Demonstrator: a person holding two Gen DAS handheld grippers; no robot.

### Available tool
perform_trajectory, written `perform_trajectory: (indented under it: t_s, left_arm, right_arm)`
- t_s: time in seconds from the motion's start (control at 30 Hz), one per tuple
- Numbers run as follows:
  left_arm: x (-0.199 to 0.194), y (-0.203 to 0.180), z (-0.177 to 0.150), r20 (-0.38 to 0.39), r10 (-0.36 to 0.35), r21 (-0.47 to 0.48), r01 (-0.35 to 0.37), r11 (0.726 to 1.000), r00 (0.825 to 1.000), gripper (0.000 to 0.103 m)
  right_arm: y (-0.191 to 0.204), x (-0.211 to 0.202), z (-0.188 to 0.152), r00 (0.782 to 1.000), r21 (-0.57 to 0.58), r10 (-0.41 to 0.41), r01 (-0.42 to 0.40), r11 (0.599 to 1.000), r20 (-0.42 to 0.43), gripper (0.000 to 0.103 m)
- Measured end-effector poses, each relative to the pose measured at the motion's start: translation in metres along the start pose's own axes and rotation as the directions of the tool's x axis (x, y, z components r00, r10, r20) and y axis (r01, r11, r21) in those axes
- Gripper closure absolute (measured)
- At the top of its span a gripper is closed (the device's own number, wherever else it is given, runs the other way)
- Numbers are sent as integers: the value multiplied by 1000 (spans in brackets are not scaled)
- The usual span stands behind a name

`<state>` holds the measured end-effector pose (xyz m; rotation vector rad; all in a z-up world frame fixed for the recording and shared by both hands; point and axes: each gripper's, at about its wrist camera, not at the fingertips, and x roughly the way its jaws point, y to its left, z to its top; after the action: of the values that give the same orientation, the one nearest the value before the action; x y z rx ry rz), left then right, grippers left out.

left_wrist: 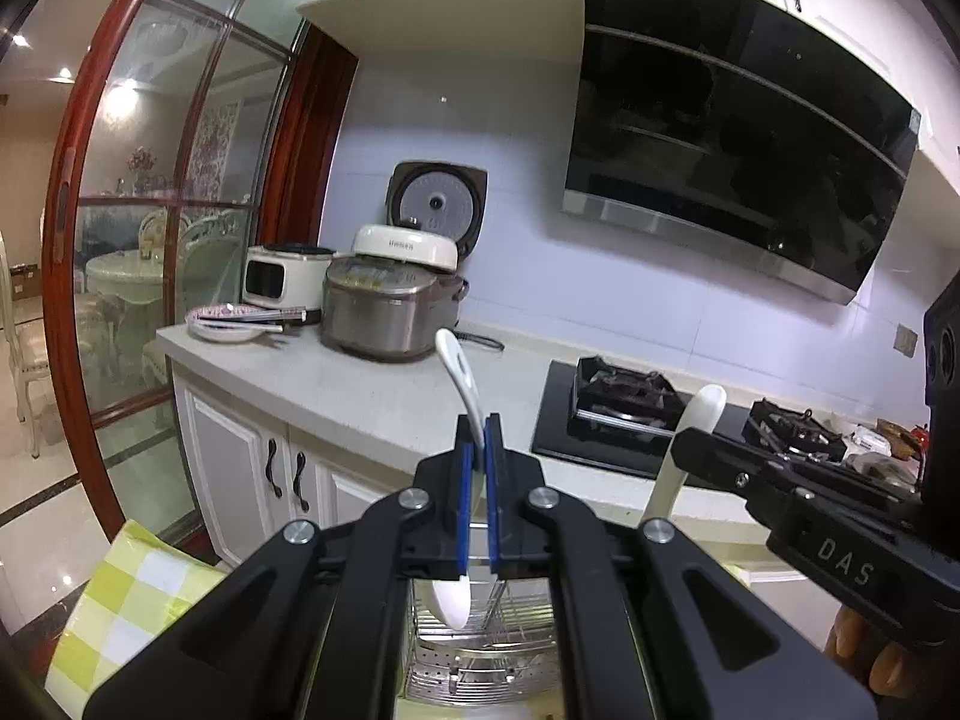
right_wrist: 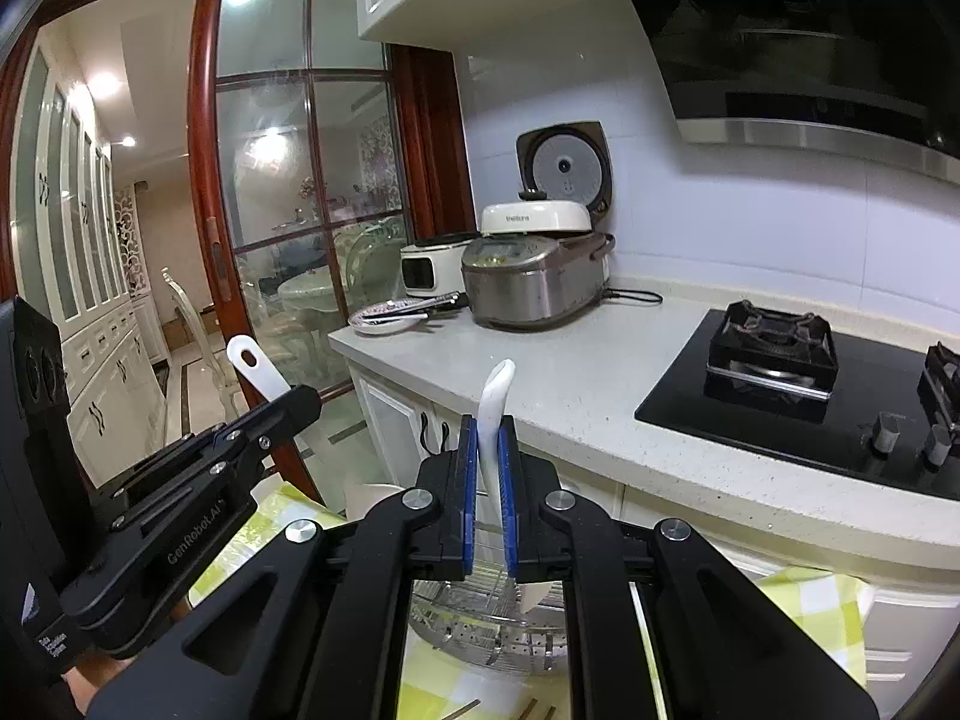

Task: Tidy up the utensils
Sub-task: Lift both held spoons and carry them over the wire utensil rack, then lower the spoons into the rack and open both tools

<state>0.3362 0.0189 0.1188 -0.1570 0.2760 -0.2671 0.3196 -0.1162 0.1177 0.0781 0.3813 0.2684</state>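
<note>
1. Left gripper (left_wrist: 478,441): jaws pressed onto the stem of a white rice paddle (left_wrist: 459,369). Handle end with hanging hole points up and away; the scoop end (left_wrist: 451,600) hangs below the jaws.
2. Right gripper (right_wrist: 487,450): jaws pinching a second white paddle (right_wrist: 495,414) by its stem. One end rises above the fingertips, the other shows below the jaws (right_wrist: 533,595).
3. Cross-check: in the left wrist view the right gripper (left_wrist: 690,441) enters from the right edge with its paddle (left_wrist: 690,438) standing upright; in the right wrist view the left gripper (right_wrist: 306,402) enters from the left with its paddle's handle (right_wrist: 255,369) sticking out past its fingertips.
4. Under both grippers: a steel wire rack (left_wrist: 480,648), also seen in the right wrist view (right_wrist: 480,624), sitting on a green-and-white checked cloth (right_wrist: 444,684). Both paddles hang above it; contact with the rack cannot be judged.
5. Background tabletop (left_wrist: 372,390): steel rice cooker (left_wrist: 384,315) with lid raised, a white appliance (left_wrist: 282,279) beside it, a plate (left_wrist: 225,321) carrying utensils near the corner.
6. Black gas hob (right_wrist: 798,396) set into the tabletop to the right; range hood (left_wrist: 738,138) on the wall above.
</note>
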Motion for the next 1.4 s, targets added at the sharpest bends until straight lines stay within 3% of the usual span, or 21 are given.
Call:
perform_trajectory:
  t_s: [0.27, 0.6, 0.67, 0.73, 0.77, 0.83, 0.87, 0.9, 1.07, 1.23, 1.4]
  left_arm:
    - [30, 4, -32, -61, 1, 2, 0, 1000, 998, 99]
    - [50, 2, -64, -118, 17, 24, -15, 1000, 993, 98]
    - [52, 2, -67, -126, 23, 26, -20, 999, 992, 95]
    - [51, 2, -68, -122, 33, 25, -30, 999, 992, 74]
    - [49, 3, -68, -116, 39, 21, -36, 999, 992, 68]
    - [46, 5, -68, -103, 51, 15, -49, 999, 993, 60]
    - [43, 6, -67, -97, 52, 9, -51, 999, 994, 60]
    - [40, 7, -66, -93, 52, 3, -52, 999, 994, 57]
    - [15, 13, -68, -44, 84, -30, -86, 996, 995, 51]
    - [-14, 14, -72, 4, 116, -36, -116, 993, 993, 47]
    - [-40, 10, -79, 16, 125, -25, -125, 992, 992, 42]
  right_arm:
    - [-18, 38, -30, 998, 35, 7, -5, 999, -67, 94]
    - [-27, 55, -61, 993, 33, -28, 32, 999, -111, 93]
    - [-30, 56, -64, 993, 36, -40, 44, 998, -114, 92]
    - [-32, 55, -66, 992, 41, -46, 51, 998, -113, 90]
    - [-33, 54, -68, 993, 45, -49, 55, 997, -110, 87]
    - [-35, 51, -69, 993, 53, -63, 69, 996, -96, 66]
    - [-36, 47, -68, 995, 57, -66, 71, 996, -81, 46]
    - [-35, 42, -68, 996, 58, -67, 71, 996, -57, 35]
    - [-35, 15, -67, 993, 51, -118, 117, 992, 14, 30]
    - [-38, -16, -77, 974, 73, -215, 209, 975, 73, 24]
    - [-47, -42, -95, 955, 131, -290, 279, 951, 67, 20]
